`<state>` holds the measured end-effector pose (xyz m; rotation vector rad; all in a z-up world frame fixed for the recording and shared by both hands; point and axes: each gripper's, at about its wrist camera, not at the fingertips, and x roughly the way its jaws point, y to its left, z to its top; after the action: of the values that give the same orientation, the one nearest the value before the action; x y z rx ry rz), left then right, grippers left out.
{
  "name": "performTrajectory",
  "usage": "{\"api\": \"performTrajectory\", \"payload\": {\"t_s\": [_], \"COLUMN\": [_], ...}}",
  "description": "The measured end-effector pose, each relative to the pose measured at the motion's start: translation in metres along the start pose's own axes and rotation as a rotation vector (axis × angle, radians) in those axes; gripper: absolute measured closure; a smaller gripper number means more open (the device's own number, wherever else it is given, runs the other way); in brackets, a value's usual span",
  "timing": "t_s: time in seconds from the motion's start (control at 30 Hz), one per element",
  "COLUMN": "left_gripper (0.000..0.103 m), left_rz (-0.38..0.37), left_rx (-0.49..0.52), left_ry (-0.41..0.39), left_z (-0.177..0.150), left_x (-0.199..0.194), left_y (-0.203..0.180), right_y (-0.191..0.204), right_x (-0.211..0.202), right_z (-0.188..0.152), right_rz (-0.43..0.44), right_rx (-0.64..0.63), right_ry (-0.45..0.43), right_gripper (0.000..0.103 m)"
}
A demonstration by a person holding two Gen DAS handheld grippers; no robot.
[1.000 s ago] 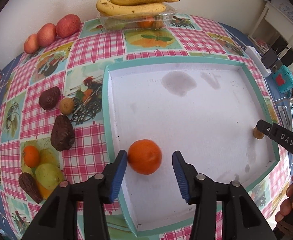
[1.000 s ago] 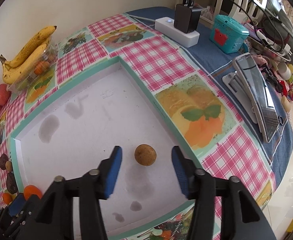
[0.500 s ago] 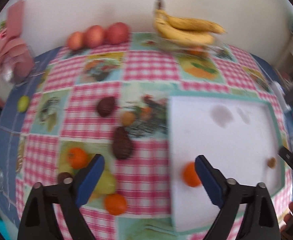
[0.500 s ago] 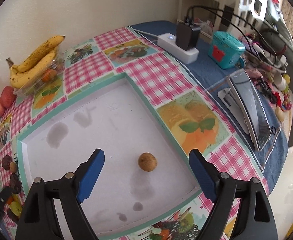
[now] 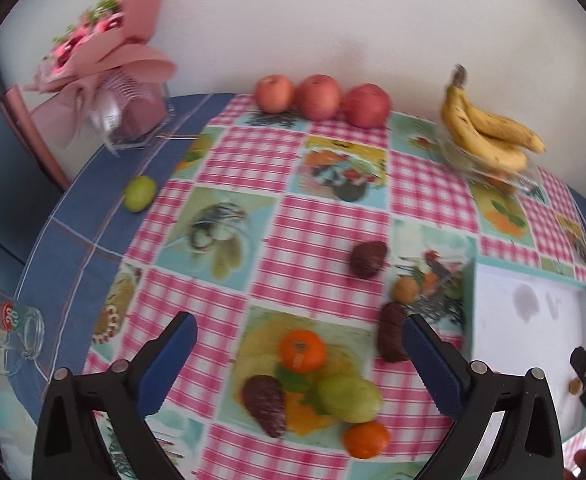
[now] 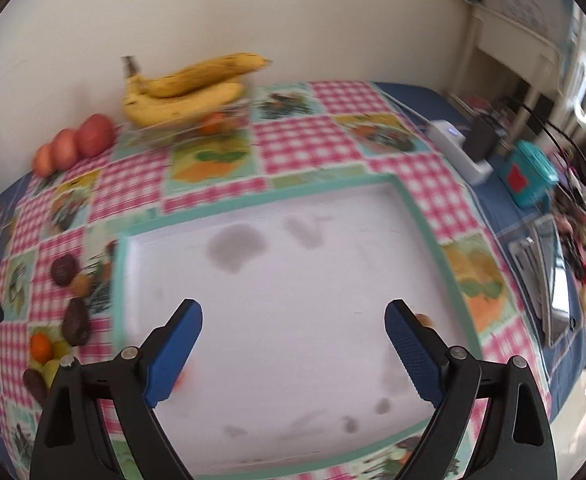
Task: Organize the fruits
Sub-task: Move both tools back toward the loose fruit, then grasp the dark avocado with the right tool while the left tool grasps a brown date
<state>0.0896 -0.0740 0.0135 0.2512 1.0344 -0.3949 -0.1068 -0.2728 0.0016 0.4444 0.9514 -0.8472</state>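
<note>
Gaping wide and empty, the left gripper point(image 5: 299, 364) hangs over an orange point(image 5: 302, 350) on the tablecloth point(image 5: 325, 220); the right gripper point(image 6: 293, 344), equally spread, hangs over the tray point(image 6: 293, 264).

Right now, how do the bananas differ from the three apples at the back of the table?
The bananas are long, curved and yellow with brown spots; the apples are round and red-pink. The bananas lie on top of a clear container, while the apples sit straight on the tablecloth in a row. Both are near the wall, outside the tray, and away from both open claws.
</note>
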Motion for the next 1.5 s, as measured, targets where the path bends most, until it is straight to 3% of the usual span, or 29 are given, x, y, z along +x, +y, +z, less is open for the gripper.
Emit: {"api": "performTrajectory", "payload": {"t_s": [0.33, 0.7, 0.97, 1.2, 1.4, 1.5], "left_gripper": [0.0, 0.0, 0.0, 0.0, 0.0, 0.0], "left_rz": [0.036, 0.026, -0.011, -0.032, -0.103, -0.114], "left_rx": [-0.124, -0.27, -0.274, -0.257, -0.245, -0.253], "left_ry": [-0.029, -0.061, -0.077, -0.122, -0.051, -0.015], "left_z": [0.007, 0.013, 0.014, 0.021, 0.02, 0.017], "left_x": [-0.004, -0.009, -0.006, 0.0, 0.011, 0.019], "left_y": [0.066, 0.133, 0.133, 0.126, 0.122, 0.12], "right_y": [0.068, 0.128, 0.147, 0.156, 0.162, 0.168], "right_x": [-0.016, -0.017, -0.012, 0.009, 0.021, 0.029], "right_z": [0.002, -0.006, -0.01, -0.015, -0.02, -0.025], "right_rz": [0.187, 0.316, 0.345, 0.314, 0.317, 0.311], "right_rx": [-0.059, -0.141, -0.171, -0.188, -0.201, -0.226], "right_ry": [-0.044, -0.02, -0.028, -0.007, 0.009, 0.02], "right_gripper": [0.01, 0.01, 0.01, 0.01, 0.012, 0.024]}}
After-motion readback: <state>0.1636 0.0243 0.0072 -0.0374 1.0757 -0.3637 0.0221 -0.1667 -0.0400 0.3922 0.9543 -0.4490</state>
